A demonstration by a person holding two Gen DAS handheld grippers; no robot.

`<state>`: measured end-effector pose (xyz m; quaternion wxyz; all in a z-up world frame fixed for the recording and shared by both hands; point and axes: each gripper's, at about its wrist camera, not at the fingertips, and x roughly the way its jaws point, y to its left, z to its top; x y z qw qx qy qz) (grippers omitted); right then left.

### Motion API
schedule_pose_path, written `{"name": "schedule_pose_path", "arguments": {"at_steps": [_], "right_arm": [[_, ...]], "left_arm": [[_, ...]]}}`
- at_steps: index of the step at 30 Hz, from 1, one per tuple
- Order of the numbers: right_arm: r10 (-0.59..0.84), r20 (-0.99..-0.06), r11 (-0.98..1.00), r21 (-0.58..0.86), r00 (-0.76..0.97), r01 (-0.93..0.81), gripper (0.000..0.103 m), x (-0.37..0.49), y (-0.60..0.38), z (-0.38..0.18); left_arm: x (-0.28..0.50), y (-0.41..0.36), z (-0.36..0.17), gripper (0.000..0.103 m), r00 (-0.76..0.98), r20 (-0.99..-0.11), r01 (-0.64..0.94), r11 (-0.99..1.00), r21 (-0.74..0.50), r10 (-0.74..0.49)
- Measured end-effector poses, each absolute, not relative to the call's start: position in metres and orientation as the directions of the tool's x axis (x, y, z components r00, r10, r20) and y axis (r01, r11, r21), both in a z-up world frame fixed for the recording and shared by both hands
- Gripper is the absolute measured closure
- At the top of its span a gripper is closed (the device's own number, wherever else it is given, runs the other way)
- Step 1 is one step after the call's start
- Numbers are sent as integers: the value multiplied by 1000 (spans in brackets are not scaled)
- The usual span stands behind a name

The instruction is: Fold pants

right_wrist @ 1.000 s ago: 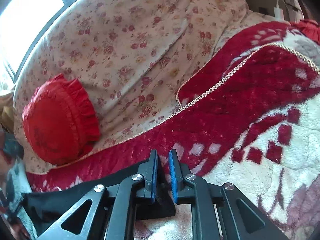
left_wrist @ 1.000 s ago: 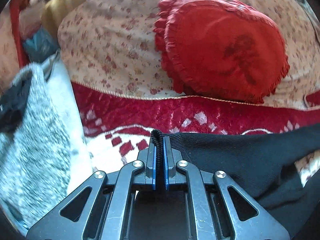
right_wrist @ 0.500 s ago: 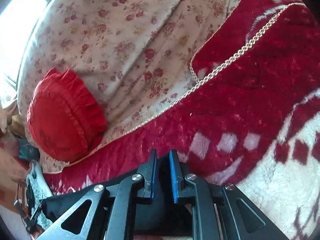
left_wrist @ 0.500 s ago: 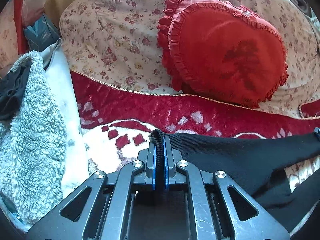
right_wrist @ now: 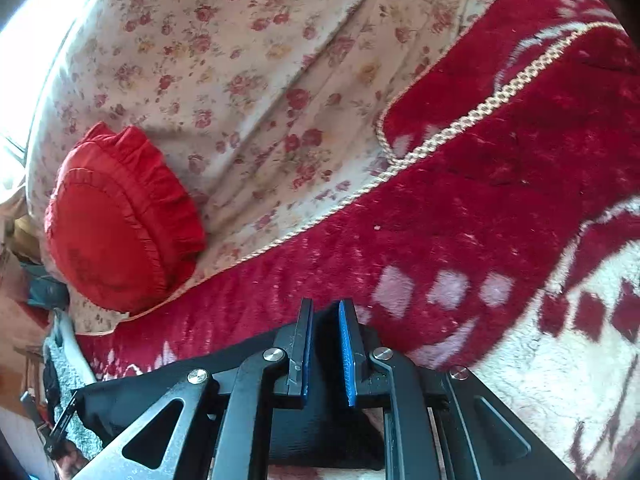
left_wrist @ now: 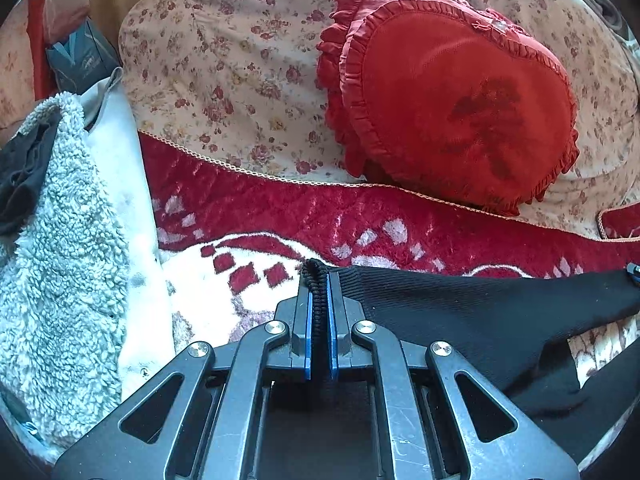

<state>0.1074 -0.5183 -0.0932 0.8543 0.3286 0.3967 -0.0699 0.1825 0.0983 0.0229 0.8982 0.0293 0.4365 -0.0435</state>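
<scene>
Left gripper (left_wrist: pixel 319 296) clamped on black pants (left_wrist: pixel 480 320) hem; right gripper (right_wrist: pixel 325 324) pinching other corner, both angled down.

Ahead of my tongs lies a plush red blanket (left_wrist: pixel 288 216) with white patches and small squares, edged in pale braided cord (right_wrist: pixel 484 108). Beyond that edge spreads a cream bedspread (left_wrist: pixel 224 64) printed with little dark-red roses, creased in long folds. A red heart-shaped cushion (left_wrist: pixel 452 100) with a ruffled rim rests on the bedspread, ahead and to the right of my left tongs, ahead and well to the left of my right ones. Left of my left tongs is a heap of pale fleecy fabric (left_wrist: pixel 64 264), with a bluish box (left_wrist: pixel 80 56) beyond it. Strong daylight (right_wrist: pixel 28 40) floods in far to the upper left of my right tongs, washing out that corner.
</scene>
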Motion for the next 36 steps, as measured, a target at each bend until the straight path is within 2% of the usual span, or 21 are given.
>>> {"name": "schedule_pose_path", "arguments": {"at_steps": [11, 13, 14, 19, 22, 29, 34, 36], "right_arm": [[175, -704, 764, 538, 689, 356, 92, 110, -520, -104], [162, -707, 796, 506, 689, 332, 101, 112, -515, -101], [135, -711, 822, 470, 690, 322, 100, 112, -511, -94], [73, -599, 881, 413, 797, 230, 101, 93, -494, -48], [45, -571, 911, 360, 820, 200, 101, 70, -484, -36], [58, -578, 957, 265, 814, 120, 101, -2, -469, -48], [171, -642, 978, 205, 747, -47, 101, -59, -445, -69], [142, -684, 986, 162, 715, -40, 101, -71, -442, -80]], "left_arm": [[187, 96, 14, 99, 586, -809, 114, 993, 14, -56], [190, 93, 10, 99, 577, -815, 139, 990, 21, -64], [191, 91, 11, 99, 580, -812, 144, 989, 34, -57], [188, 101, 39, 99, 646, -758, 138, 990, -7, -95], [167, 112, 46, 99, 675, -728, 133, 990, -42, -122], [91, 135, 43, 99, 718, -672, 180, 981, -73, -182], [43, 153, 13, 95, 668, -711, 196, 974, -115, -219], [29, 168, 0, 93, 650, -725, 163, 974, -161, -228]]}}
